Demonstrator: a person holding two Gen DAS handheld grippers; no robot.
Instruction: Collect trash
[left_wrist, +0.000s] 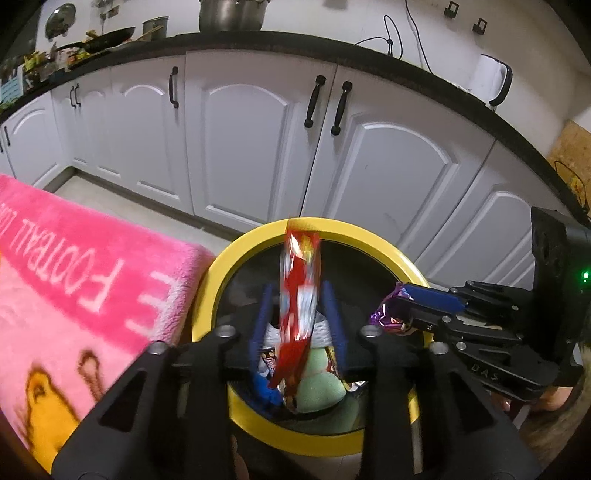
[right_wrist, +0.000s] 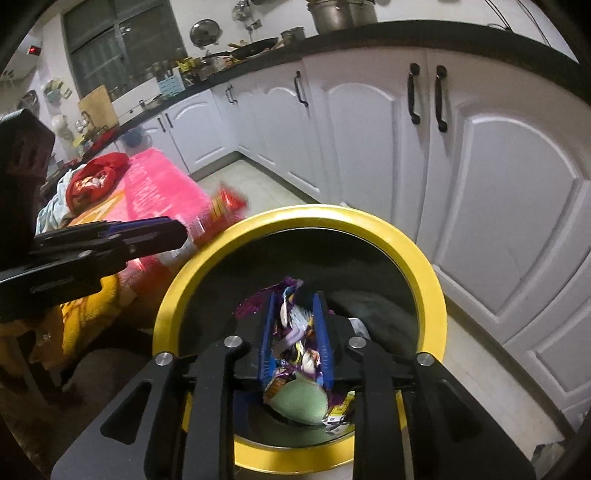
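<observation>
Both grippers over the bin (left_wrist: 218, 266), yellow rim, dark inside.

Left gripper (left_wrist: 300, 321): blue fingers (left_wrist: 260, 325) parted, a gap on each side of the red wrapper (left_wrist: 297, 295). Wrapper stands between them, blurred, its top reaching past the fingertips to the far rim. Cannot tell whether any finger touches it. In the right wrist view the same wrapper (right_wrist: 218, 214) pokes out beyond the left fingers, above the near-left rim.

Right gripper (right_wrist: 298, 339): fingers (right_wrist: 321, 332) clamped on a purple wrapper (right_wrist: 295, 332), crumpled foil bulging out past the tips and below them. From the left wrist view, the purple wrapper (left_wrist: 388, 314) sits at the tip of the right gripper (left_wrist: 399, 314), over the right rim.

Beneath both sets of fingers, in the bin: a pale green lump (right_wrist: 299, 402) and mixed wrappers.

Left of the left fingers: pink blanket (left_wrist: 74, 295), edge touching the bin. Beyond all fingertips: white cabinets (left_wrist: 240, 140).
</observation>
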